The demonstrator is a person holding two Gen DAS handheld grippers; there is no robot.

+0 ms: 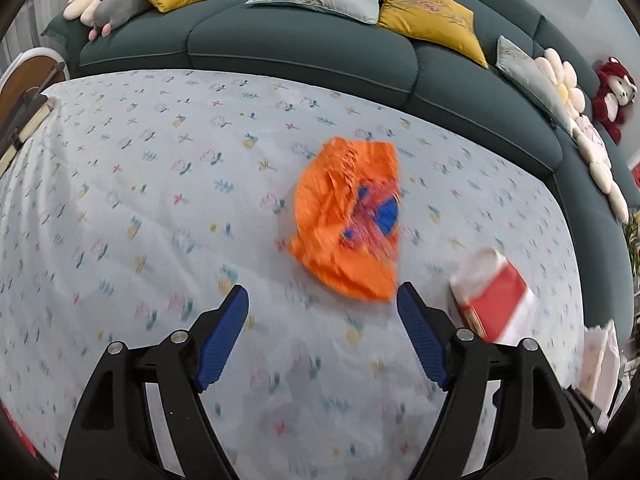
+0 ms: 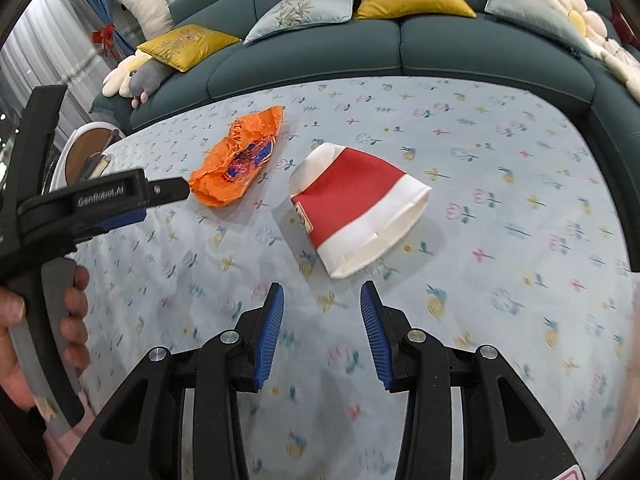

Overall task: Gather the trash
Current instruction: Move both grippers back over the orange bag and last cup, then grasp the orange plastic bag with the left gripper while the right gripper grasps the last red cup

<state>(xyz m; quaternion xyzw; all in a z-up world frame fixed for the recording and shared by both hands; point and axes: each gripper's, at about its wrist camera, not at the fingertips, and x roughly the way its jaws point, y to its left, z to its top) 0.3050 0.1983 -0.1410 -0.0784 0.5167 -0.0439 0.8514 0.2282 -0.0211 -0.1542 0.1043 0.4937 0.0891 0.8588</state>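
A crumpled orange wrapper with blue and red print lies on the flowered tablecloth. My left gripper hovers just short of it, open, with nothing between its blue pads. A red and white paper cup lies on its side, mouth toward the right. My right gripper sits in front of the cup, open and narrower than the left, holding nothing. In the right wrist view the orange wrapper lies left of the cup, and the left gripper, held by a hand, points at its near end. The cup shows blurred at the left view's right side.
A dark green sofa with yellow and pale cushions curves behind the table. Plush toys rest on its left end, and a red plush sits far right. A round white-rimmed stool stands past the table's left edge.
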